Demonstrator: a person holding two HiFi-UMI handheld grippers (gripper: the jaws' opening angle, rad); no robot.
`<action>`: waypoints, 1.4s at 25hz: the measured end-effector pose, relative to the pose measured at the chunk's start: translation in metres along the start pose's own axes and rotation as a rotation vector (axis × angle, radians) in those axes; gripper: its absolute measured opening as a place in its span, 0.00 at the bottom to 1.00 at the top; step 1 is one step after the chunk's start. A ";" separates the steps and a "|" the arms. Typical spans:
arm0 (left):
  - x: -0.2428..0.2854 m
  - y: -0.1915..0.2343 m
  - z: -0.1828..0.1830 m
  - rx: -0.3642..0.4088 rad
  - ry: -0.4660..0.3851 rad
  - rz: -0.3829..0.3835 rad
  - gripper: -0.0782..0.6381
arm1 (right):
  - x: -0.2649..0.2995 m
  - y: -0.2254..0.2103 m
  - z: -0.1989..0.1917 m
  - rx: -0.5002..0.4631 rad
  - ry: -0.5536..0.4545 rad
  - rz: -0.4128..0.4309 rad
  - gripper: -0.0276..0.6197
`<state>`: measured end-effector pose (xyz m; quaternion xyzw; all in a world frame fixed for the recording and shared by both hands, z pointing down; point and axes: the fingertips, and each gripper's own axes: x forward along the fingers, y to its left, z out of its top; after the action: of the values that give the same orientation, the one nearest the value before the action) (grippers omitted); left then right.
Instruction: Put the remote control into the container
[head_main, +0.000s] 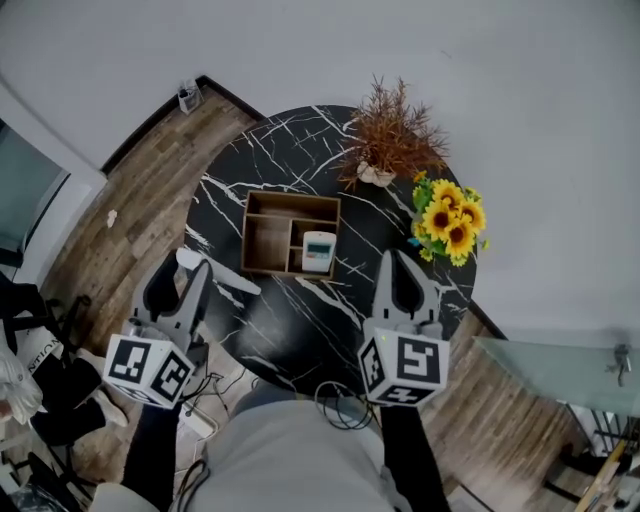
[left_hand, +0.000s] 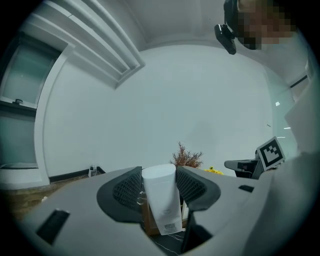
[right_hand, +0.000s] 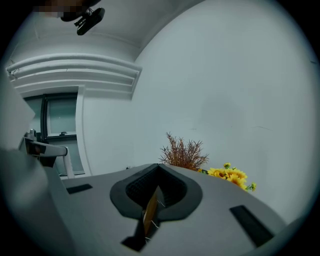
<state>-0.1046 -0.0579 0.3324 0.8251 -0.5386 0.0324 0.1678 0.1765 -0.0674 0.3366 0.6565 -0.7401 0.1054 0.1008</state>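
A wooden container (head_main: 262, 240) with several compartments stands in the middle of the round black marble table (head_main: 300, 330). A white device with a small display (head_main: 319, 250) lies in its near right compartment. My left gripper (head_main: 186, 264) hovers over the table's near left edge, shut on a white remote control (head_main: 189, 258). In the left gripper view the remote (left_hand: 162, 200) stands upright, pinched between the pads (left_hand: 127, 187), with the container (left_hand: 146, 220) behind it. My right gripper (head_main: 393, 258) is shut and empty, over the table's near right; its jaws (right_hand: 159, 167) meet.
A dried brown plant (head_main: 392, 135) and a bunch of sunflowers (head_main: 448, 218) stand at the table's far right. Cables and a power strip (head_main: 200, 420) lie on the wooden floor by my legs. A glass surface (head_main: 560, 370) is at the right.
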 end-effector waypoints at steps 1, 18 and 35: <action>0.002 0.000 0.002 0.001 0.000 -0.003 0.42 | 0.000 -0.001 0.000 0.000 -0.001 -0.003 0.05; 0.048 0.005 0.032 0.022 -0.020 -0.033 0.42 | 0.004 -0.010 -0.001 0.025 -0.005 -0.019 0.05; 0.101 -0.005 -0.001 0.052 0.101 -0.098 0.42 | -0.002 -0.028 -0.008 0.052 0.007 -0.075 0.05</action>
<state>-0.0580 -0.1450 0.3560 0.8518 -0.4874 0.0796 0.1748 0.2043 -0.0665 0.3442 0.6859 -0.7116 0.1230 0.0901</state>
